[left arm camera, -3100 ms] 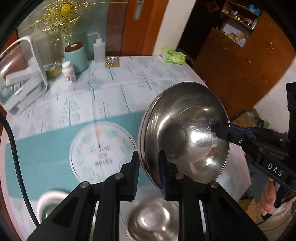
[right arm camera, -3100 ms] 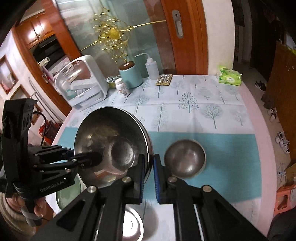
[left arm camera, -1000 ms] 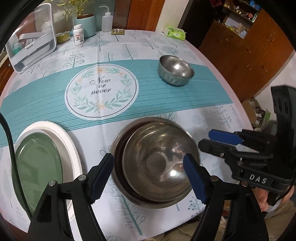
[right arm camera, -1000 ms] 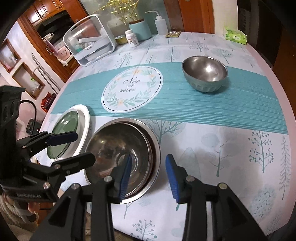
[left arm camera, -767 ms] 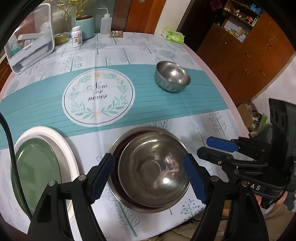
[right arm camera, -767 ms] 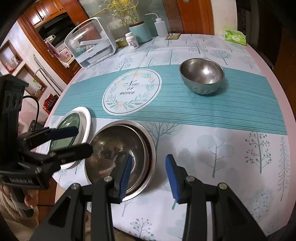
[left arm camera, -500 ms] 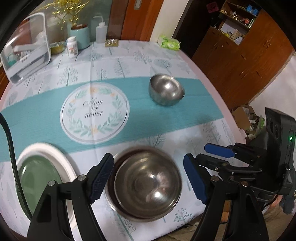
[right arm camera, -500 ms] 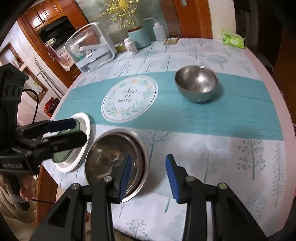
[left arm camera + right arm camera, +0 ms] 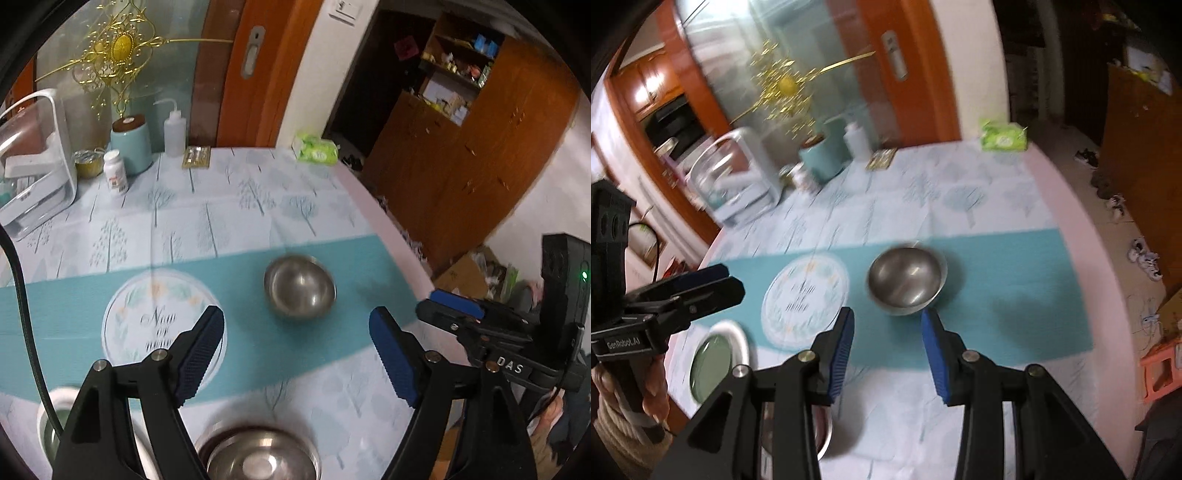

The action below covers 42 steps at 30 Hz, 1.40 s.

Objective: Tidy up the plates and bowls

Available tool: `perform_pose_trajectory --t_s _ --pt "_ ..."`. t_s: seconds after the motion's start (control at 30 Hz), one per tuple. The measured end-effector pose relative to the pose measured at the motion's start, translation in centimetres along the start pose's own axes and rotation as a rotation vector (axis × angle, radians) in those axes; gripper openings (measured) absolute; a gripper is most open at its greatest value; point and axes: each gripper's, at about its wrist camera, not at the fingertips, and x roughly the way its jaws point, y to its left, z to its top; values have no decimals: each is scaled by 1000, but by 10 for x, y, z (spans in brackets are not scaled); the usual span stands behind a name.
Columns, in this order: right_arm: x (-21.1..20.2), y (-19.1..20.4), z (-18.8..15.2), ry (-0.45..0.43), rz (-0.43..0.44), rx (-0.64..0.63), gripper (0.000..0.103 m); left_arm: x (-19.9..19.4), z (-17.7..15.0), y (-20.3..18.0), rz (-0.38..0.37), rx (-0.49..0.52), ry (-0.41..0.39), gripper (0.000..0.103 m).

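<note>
Left wrist | tablecloth (image 9: 229, 206) teal-banded | wooden cabinet (image 9: 491, 147) right, seemingly open-shelved

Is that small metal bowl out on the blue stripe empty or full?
Empty: the small metal bowl stands upright, its bare shiny inside visible in both views.

Both tongs are black plastic with 2 fingers, blue ribbed pads and silver screws. The right tongs (image 9: 448, 314) carry white letters "DAS" and a green light; the left tongs (image 9: 713, 282) read "GenRobot.AI", with a black cable (image 9: 22, 314).
</note>
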Motion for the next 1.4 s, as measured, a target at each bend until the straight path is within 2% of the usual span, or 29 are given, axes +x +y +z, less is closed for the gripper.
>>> perform_pose_trajectory --t_s 0.07,0.13,0.23,0.43,0.57,0.7,0.8,0.87,0.97,1.07,1.13,1.17,1.4 --pt "2 -7 13 -11 -22 9 39 10 17 1 1 -15 -12 80" --pt "7 -15 25 -17 -39 22 44 22 27 2 6 -22 -17 80" --pt "24 -27 36 -4 -53 57 45 47 39 4 27 -30 -1 80" --pt "72 -48 41 89 -53 137 45 118 44 8 69 -30 103 80" --pt "109 -64 34 177 -16 200 45 166 35 18 51 -72 210 78" --pt "141 -74 24 254 2 244 45 199 25 27 46 -101 282 74" --pt "160 -77 19 297 20 264 45 217 18 32 31 -119 330 64" --pt "170 -78 15 324 31 278 45 227 14 33 17 -122 361 51" --pt "182 -79 11 354 46 284 45 236 10 33 5 -122 382 41" --pt "191 -78 8 383 48 284 31 242 6 32 3 -120 399 25" --pt "197 -77 5 403 70 292 15 243 4 33 10 -118 401 17" --pt "197 -75 4 400 63 289 14 244 4 34 12 -120 403 13" --pt "182 -67 2 394 41 281 11 225 2 35 -18 -137 388 12"
